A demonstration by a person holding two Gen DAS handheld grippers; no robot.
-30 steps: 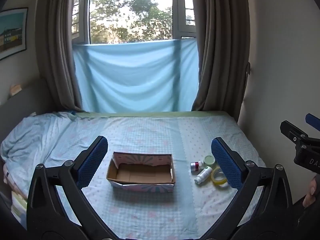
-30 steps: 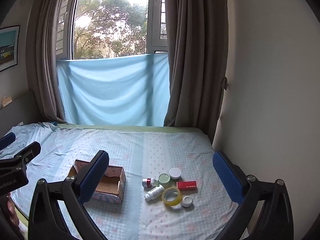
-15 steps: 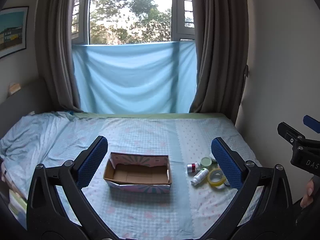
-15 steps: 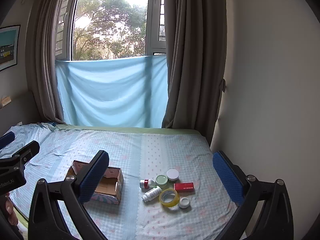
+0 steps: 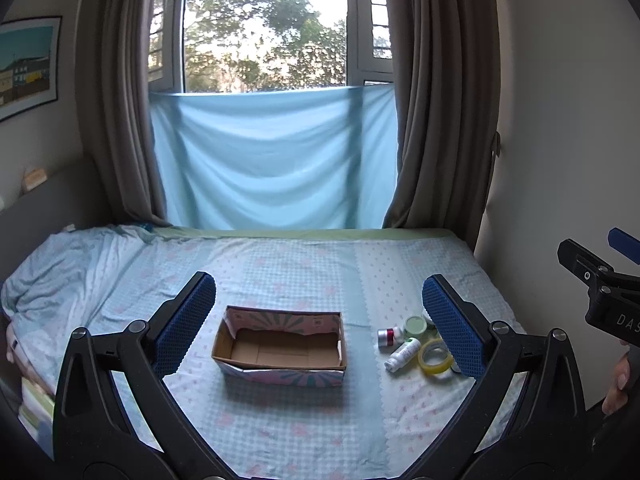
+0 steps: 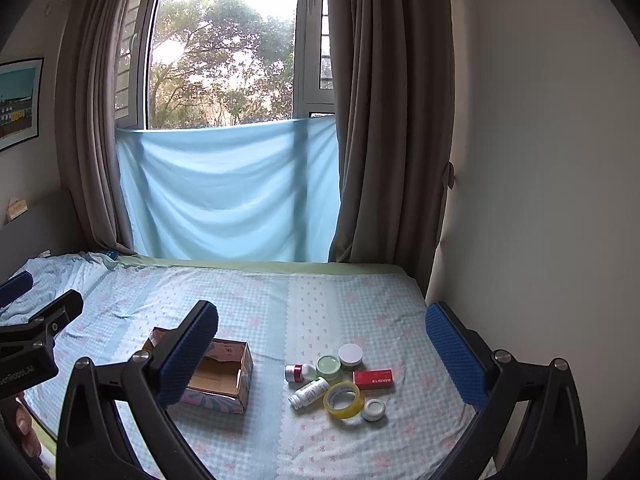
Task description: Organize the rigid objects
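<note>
An open, empty cardboard box [image 5: 281,350] [image 6: 218,376] sits on the bed. To its right lies a cluster of small items: a yellow tape roll [image 6: 343,399] [image 5: 435,356], a white bottle lying down [image 6: 309,392] [image 5: 402,353], a red-capped vial [image 6: 296,372], a green-lidded jar [image 6: 328,366], a white-lidded jar [image 6: 351,355], a red box [image 6: 372,378] and a small white cap [image 6: 373,409]. My left gripper [image 5: 318,320] is open and empty, held above the near side of the box. My right gripper [image 6: 320,352] is open and empty, above the cluster.
The bed [image 5: 304,264] has a light blue checked sheet and a rumpled quilt [image 5: 60,264] at left. A wall [image 6: 540,200] runs along the bed's right side. Curtains [image 6: 384,120] and a blue cloth [image 6: 228,188] hang at the far end.
Both grippers have pulled back and up a little, so the box and the items look slightly smaller and farther. Both stay open. Nothing on the bed has moved.
</note>
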